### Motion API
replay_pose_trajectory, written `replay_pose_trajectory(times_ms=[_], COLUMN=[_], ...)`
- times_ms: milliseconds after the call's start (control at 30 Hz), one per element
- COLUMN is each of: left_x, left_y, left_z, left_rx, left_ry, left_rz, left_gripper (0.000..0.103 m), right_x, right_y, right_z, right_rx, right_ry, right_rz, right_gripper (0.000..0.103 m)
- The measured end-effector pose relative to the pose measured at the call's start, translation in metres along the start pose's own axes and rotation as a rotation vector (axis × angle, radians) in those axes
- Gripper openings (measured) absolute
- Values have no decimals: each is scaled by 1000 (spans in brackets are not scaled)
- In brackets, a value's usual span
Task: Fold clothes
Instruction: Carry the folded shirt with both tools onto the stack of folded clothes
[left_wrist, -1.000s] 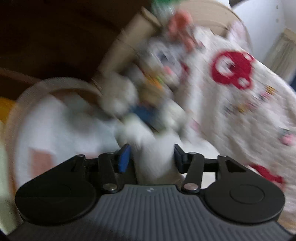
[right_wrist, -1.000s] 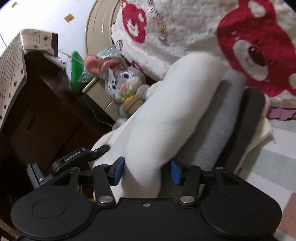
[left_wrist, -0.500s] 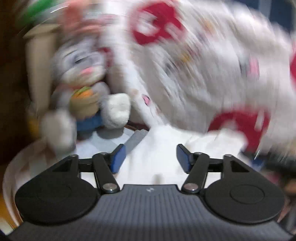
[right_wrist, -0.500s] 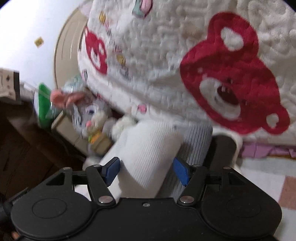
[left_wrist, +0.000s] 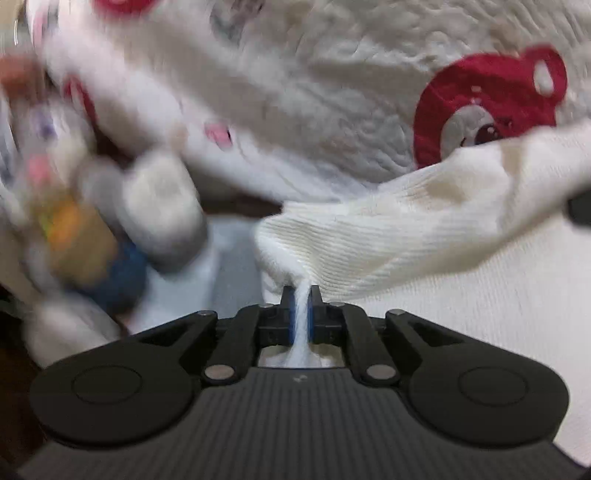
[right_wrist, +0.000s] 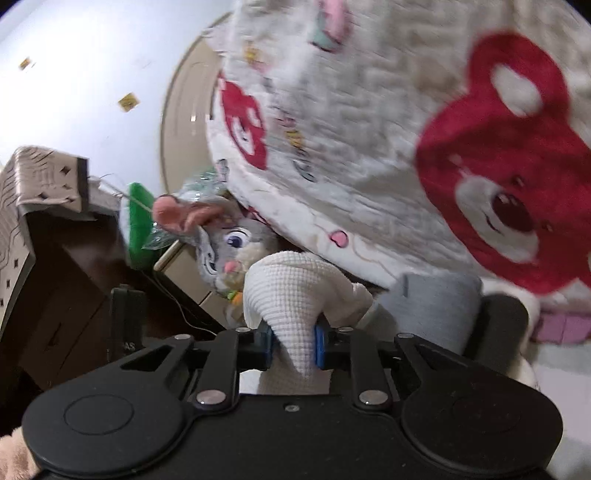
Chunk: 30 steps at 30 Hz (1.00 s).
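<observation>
Gripping now: both grippers have closed on the white knit garment, where a moment ago each had its blue pads spread with the cloth lying loose between them
Left gripper: pads pressed nearly together, pinching a thin gathered edge of the garment; the cloth fans out from the pinch and runs up toward the right edge of the left wrist view
Right gripper: jaws closing, with a thicker bunched roll of the same waffle-textured knit between the blue pads, which already press on it from both sides
Meaning for the task: my reading is that two hold points are now secured, so the garment can be lifted or stretched flat before a fold; the fold itself is not yet made
Garment's place: it spans from one pinch to the other, its lower part lying on the pale surface beneath the left gripper, just in front of the blanket
Grey cloth: just right of the held roll in the right wrist view, apart from the pads
Plush rabbit: beyond the garment to the left; badly blurred in the left wrist view, so its paw may or may not touch the cloth
Blanket with red bears: farthest back, draped behind everything
</observation>
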<state>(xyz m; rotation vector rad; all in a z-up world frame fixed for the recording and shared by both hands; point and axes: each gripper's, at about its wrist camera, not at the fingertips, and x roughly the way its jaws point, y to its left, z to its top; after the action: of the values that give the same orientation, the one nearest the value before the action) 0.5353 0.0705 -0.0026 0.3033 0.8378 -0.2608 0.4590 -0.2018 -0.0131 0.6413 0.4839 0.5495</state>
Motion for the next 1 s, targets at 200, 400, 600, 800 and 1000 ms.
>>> replay_pose_trajectory(times_ms=[200,400,600,800,1000], left_x=[-11,-36,17,16,-74], left_y=[4,-7,-36,-23,-43], left_z=[6,14,37,46,0], left_rx=[-39,1,-84,-145,-8], left_ry=[-123,-172,62,-58,-193], left_rz=[190,-112,-217,24,-49], left_gripper=[3,7,8,8,22], right_x=[8,-8,13,24,-2], right_y=[-12,9,30,23,8], right_z=[-10,-13,-3,0,5], right_rx=[-57,-218,-388,-372,-216], right_ry=[8,-56,27,41,-32], right_rz=[-279,-373,-272,-290,-250], right_gripper=[46,46,37,34,41])
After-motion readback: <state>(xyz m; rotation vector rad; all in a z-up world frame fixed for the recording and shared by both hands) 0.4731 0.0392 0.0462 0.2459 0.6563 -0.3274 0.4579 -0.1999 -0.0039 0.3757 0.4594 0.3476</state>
